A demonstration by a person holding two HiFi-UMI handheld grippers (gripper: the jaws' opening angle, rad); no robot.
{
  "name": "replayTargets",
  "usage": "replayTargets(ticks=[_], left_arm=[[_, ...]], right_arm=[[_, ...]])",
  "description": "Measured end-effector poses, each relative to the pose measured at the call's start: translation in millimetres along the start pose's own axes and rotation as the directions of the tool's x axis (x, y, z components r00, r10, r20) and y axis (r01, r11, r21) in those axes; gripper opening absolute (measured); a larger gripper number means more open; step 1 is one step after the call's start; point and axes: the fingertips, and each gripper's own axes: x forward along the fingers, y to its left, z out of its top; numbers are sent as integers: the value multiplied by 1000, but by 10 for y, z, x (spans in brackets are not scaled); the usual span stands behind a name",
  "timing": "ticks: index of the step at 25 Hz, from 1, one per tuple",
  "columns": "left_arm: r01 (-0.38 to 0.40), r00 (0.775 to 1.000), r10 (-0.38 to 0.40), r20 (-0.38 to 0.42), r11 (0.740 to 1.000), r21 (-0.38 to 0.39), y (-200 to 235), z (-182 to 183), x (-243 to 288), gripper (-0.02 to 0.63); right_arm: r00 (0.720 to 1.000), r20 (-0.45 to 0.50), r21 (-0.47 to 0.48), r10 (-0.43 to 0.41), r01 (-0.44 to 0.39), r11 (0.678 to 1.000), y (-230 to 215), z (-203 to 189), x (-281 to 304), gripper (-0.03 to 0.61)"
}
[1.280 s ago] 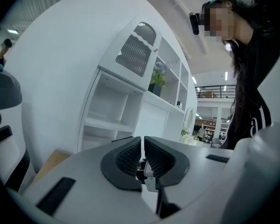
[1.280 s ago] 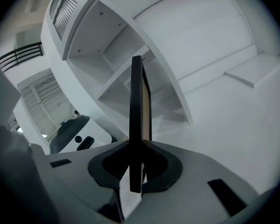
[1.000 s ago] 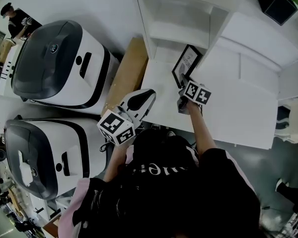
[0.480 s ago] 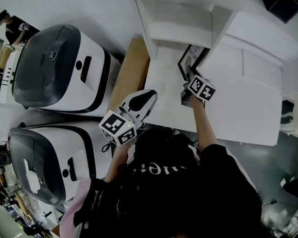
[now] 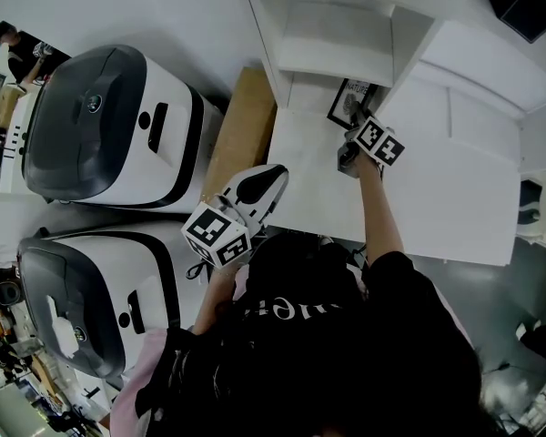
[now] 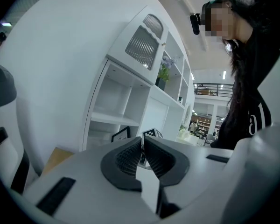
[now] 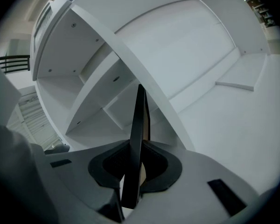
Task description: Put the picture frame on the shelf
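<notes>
Black-edged and thin, the rectangular picture frame (image 5: pixel 349 101) is held upright at the mouth of the lowest open compartment of the white shelf unit (image 5: pixel 332 58). It is close to that compartment's right wall, with its printed face turned outward. The right gripper (image 5: pixel 353 121) has its dark ribbed pads closed on the frame's lower part. In the right gripper view the frame runs edge-on straight up between the jaws. The left gripper (image 5: pixel 271 177) hangs well apart from the shelf unit, over the near left edge of the white tabletop (image 5: pixel 309 189) in front of it. Its jaws are pressed together with nothing between them. A flat brown board (image 5: pixel 241 130) sits just left of the shelf unit.
</notes>
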Motion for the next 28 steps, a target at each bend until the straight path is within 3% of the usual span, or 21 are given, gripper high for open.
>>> replayTargets(ticks=[8,20,24,28], left_arm=[[-18,1000,18,-10,1000,-12,85,-46,-36,29],[-55,998,55,-17,998,-34,197,-112,-150,29],[-58,998,57,-27,997,-42,207,-159,-162,29],[-59,998,57,-40,997,-51,206,-210,-173,29]], right_arm=[[999,9,99,-38,37,994,-177,74,223,86],[988,0,34,-152,152,988,-396,-34,369,87],[989,-20,128,-145,146,981,-498,-147,434,89],[990,-23,156,-137,139,978,-577,-248,510,105]])
